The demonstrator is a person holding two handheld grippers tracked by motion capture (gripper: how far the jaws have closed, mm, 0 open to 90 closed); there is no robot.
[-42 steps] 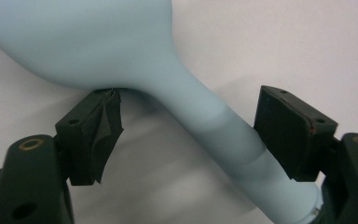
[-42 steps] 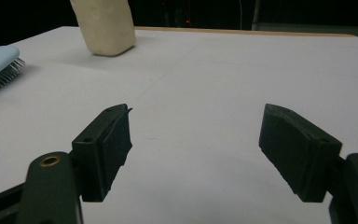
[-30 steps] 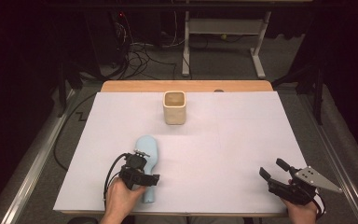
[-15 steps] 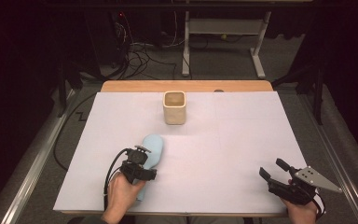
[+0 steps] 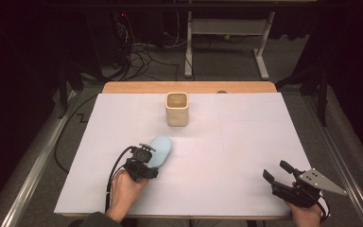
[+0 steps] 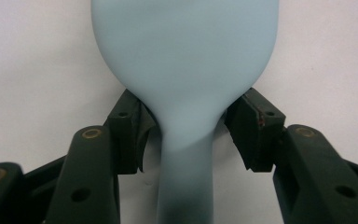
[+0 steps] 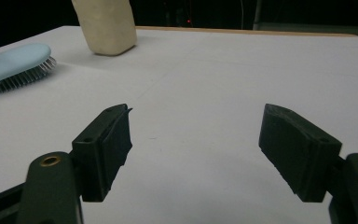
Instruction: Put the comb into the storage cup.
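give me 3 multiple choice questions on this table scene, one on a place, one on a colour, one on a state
1. Where is the cup?
A. far middle of the table
B. near right corner
C. on the floor

2. What colour is the hairbrush?
A. red
B. pale blue
C. black

3. How are the right gripper jaws?
A. shut on the cup
B. open, nothing between
C. shut on the brush

Key: 1 A, it stands near the table's far edge; 2 B, its back is pale blue in the left gripper view; 3 B, the right gripper view shows bare table between them.
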